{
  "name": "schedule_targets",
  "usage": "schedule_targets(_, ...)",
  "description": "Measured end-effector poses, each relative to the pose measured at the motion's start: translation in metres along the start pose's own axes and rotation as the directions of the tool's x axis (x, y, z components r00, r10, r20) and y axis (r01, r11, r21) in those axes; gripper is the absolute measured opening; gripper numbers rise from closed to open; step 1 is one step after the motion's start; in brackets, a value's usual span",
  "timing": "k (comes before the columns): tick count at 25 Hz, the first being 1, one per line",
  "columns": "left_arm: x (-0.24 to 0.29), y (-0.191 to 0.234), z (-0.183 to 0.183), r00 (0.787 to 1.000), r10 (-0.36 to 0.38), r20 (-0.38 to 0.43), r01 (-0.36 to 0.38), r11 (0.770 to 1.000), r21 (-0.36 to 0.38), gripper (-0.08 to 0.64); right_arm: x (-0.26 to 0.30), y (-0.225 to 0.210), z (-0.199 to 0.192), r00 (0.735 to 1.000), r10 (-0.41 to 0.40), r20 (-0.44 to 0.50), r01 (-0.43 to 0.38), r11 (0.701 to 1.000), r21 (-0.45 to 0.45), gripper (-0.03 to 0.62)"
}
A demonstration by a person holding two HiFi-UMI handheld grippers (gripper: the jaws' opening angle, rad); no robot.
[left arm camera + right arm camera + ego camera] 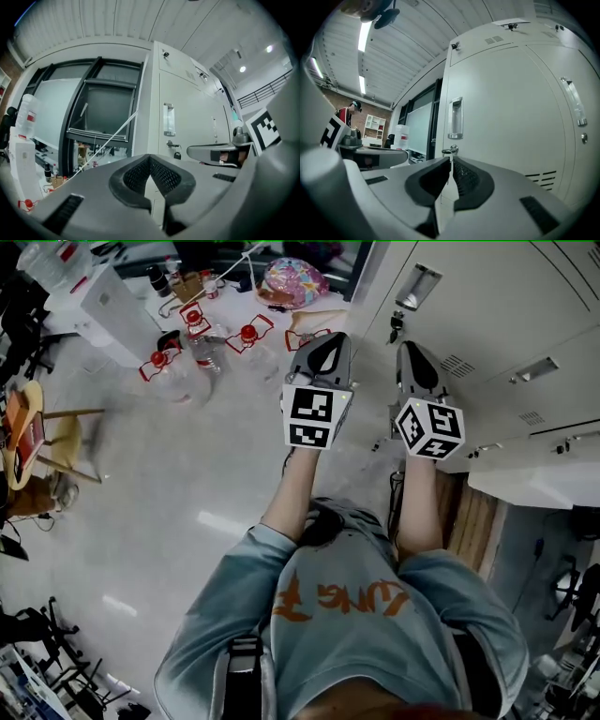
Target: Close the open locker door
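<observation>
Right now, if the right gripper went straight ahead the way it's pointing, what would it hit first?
Most likely the locker door, at the lock below its recessed handle: that lock sits just above the tips of the shut right gripper. Nothing shows in between, though depth is unclear.

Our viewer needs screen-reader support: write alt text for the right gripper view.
The right gripper, black jaws shut and empty, faces a pale grey metal locker door with a recessed silver handle and a keyed lock below it.

Lockers [487,315] run off the head view's top and right edges. Red-framed items [248,334] left of the lockers: too small to identify.
</observation>
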State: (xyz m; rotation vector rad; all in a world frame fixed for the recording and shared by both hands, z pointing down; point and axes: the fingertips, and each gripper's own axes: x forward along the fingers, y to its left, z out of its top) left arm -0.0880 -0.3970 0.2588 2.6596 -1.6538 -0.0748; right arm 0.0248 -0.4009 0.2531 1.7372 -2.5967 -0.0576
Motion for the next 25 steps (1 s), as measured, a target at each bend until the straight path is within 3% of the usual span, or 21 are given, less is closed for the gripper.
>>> schedule_targets(10, -0.003, 0.002, 0.028, 0.998, 0.025, 0.050, -0.027, 0.999, 0.037, 0.018, -0.001, 0.003, 0.028, 0.999, 0.002, 0.043, -0.001, 0.999, -0.033, 0.044)
schedule_targets(25, -0.008, 0.013, 0.014, 0.997, 0.060, 0.042, -0.060, 0.998, 0.007, 0.018, -0.005, 0.007, 0.028, 0.998, 0.031, 0.056, -0.028, 0.998, -0.051, 0.044)
